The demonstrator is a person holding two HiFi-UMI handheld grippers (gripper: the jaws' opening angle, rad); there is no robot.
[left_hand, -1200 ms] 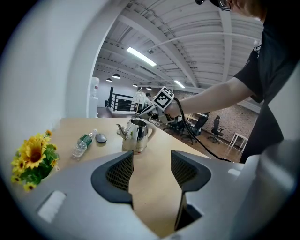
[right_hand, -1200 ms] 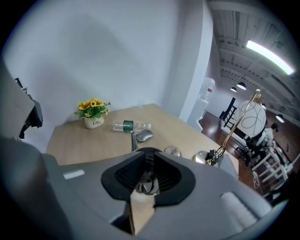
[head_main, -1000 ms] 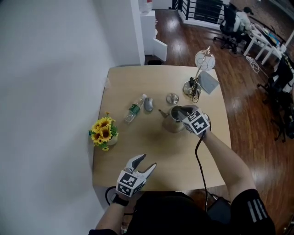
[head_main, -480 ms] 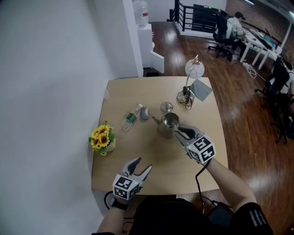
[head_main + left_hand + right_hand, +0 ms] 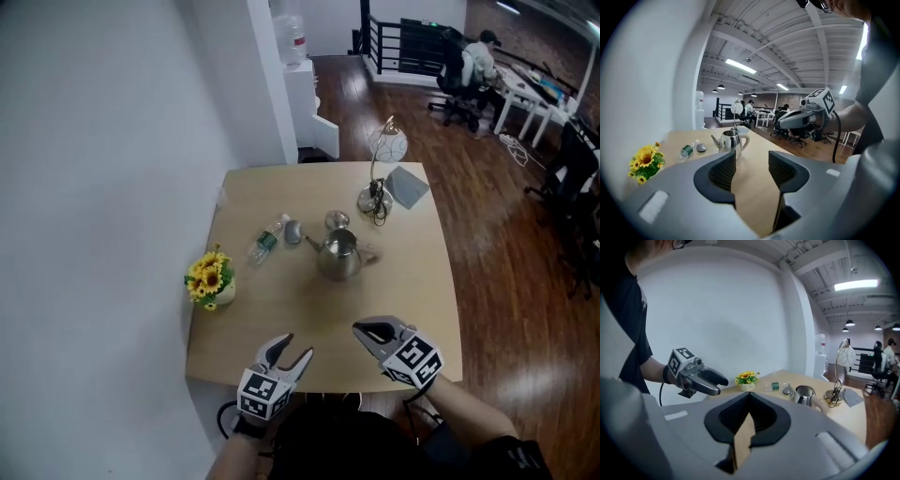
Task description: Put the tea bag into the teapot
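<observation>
Teapot (image 5: 338,258) stands on pale wooden table (image 5: 281,309), dark floorboards (image 5: 506,234) beyond

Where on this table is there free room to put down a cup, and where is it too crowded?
Free: the wide strip between the teapot and the near edge of the table, and the far left corner beyond the water bottle. Crowded: the middle band, where water bottle, lid, teapot and lamp base stand close.

One table (image 5: 281,319) is carrying one steel teapot (image 5: 338,258), one loose lid (image 5: 337,220), one plastic bottle (image 5: 263,244), one pot of sunflowers (image 5: 210,278) and one lamp (image 5: 377,178); two grippers are hovering nearby, the left gripper (image 5: 289,356) and the right gripper (image 5: 367,330).
</observation>
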